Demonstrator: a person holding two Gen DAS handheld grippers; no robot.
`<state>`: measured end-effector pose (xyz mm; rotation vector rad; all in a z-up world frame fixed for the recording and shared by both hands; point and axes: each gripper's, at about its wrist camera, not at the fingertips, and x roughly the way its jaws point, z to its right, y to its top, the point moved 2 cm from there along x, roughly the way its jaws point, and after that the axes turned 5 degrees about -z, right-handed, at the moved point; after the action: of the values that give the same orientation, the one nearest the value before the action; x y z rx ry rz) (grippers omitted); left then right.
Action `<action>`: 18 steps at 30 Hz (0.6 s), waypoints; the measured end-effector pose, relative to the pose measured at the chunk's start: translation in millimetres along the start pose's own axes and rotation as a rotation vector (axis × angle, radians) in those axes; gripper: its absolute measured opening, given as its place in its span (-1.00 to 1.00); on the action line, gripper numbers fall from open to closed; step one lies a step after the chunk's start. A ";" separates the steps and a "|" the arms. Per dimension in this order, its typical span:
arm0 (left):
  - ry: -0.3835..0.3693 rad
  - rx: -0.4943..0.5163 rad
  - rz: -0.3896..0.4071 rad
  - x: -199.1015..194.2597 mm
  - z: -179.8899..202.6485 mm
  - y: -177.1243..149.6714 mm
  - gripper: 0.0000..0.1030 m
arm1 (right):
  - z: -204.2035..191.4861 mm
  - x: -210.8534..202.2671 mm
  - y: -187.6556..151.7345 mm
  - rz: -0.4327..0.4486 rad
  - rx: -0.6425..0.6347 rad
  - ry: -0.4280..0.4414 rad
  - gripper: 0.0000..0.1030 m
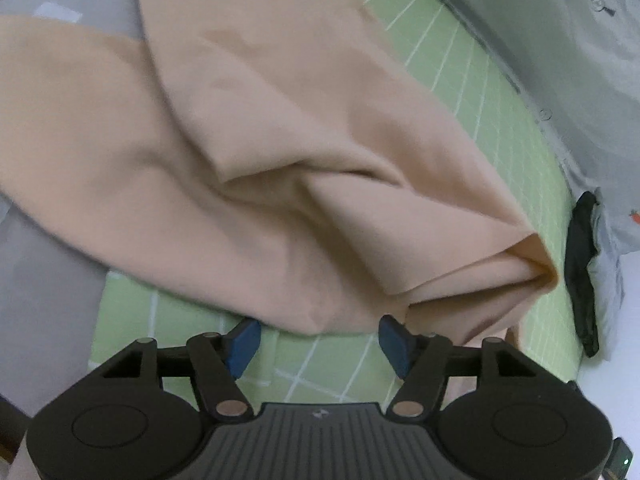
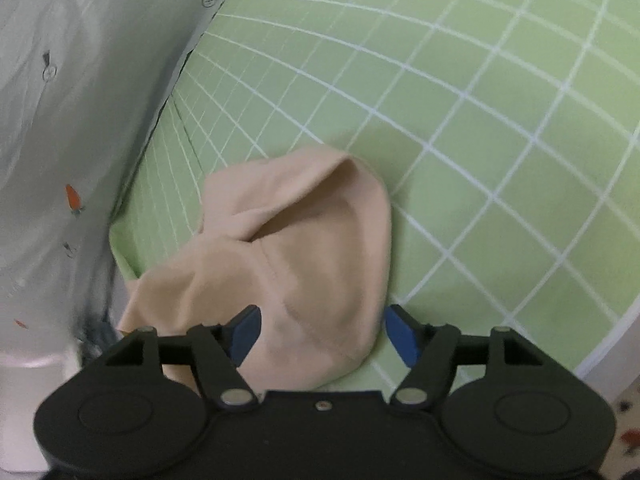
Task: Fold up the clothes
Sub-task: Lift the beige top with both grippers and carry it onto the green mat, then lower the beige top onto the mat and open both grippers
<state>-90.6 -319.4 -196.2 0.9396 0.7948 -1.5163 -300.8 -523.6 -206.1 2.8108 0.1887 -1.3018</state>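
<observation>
A peach-coloured garment (image 1: 248,168) lies crumpled in loose folds across the green gridded mat (image 1: 460,92), with one folded corner pointing right. My left gripper (image 1: 320,344) hovers over the garment's near edge, jaws wide apart and no cloth between the blue pads. In the right wrist view a bunched end of the same peach garment (image 2: 304,248) rests on the mat (image 2: 460,120). My right gripper (image 2: 322,338) is open just above it. The cloth lies between the blue pads but they do not press on it.
A pale grey shirt with small carrot prints and buttons (image 1: 572,52) (image 2: 52,120) lies along the mat's edge. A dark rolled item (image 1: 582,272) sits beside it. The mat's rim and pale floor show at the lower right (image 2: 592,364).
</observation>
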 end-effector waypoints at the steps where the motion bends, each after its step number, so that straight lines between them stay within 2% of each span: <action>1: 0.008 0.003 0.003 1.5 2.0 -0.1 0.29 | 0.7 0.0 -1.8 0.000 0.004 0.005 0.36; 4: 0.023 -0.002 0.014 1.0 7.4 1.1 0.29 | -0.8 2.6 -3.4 -0.003 -0.020 0.000 0.34; 7: 0.043 -0.012 0.022 1.7 10.6 3.3 0.25 | -6.2 5.6 -4.5 -0.007 -0.070 -0.023 0.12; 8: 0.053 -0.013 0.030 1.5 11.5 4.4 0.10 | -7.6 6.4 -5.1 -0.008 -0.083 -0.028 -0.06; 9: 0.072 -0.014 0.035 1.0 11.8 5.6 -0.10 | -7.9 6.7 -6.3 -0.009 -0.090 -0.027 -0.14; 10: 0.092 -0.016 0.041 2.4 11.3 7.3 -0.27 | -8.3 7.0 -7.4 -0.010 -0.097 -0.026 -0.34; 11: 0.103 -0.023 0.045 3.0 9.0 8.8 -0.69 | -8.7 7.2 -8.6 -0.012 -0.103 -0.025 -0.54; 12: 0.108 -0.034 0.048 2.4 5.8 10.1 -0.91 | -9.0 7.5 -9.7 -0.013 -0.110 -0.024 -0.60; 14: 0.102 -0.066 0.058 -0.5 -1.6 11.6 -0.92 | -8.8 5.6 -10.2 -0.003 -0.118 -0.014 -0.76; 16: 0.071 -0.107 0.078 -7.8 -9.5 11.6 -0.92 | -10.4 1.4 -10.6 0.017 -0.121 0.000 -0.79; 18: 0.081 -0.095 0.127 -19.6 -9.3 14.3 -0.93 | -12.3 -4.7 -6.7 0.038 -0.121 0.015 -0.80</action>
<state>-74.2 -304.5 -182.7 0.9679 0.8418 -1.3262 -295.3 -516.4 -194.5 2.7098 0.2057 -1.2182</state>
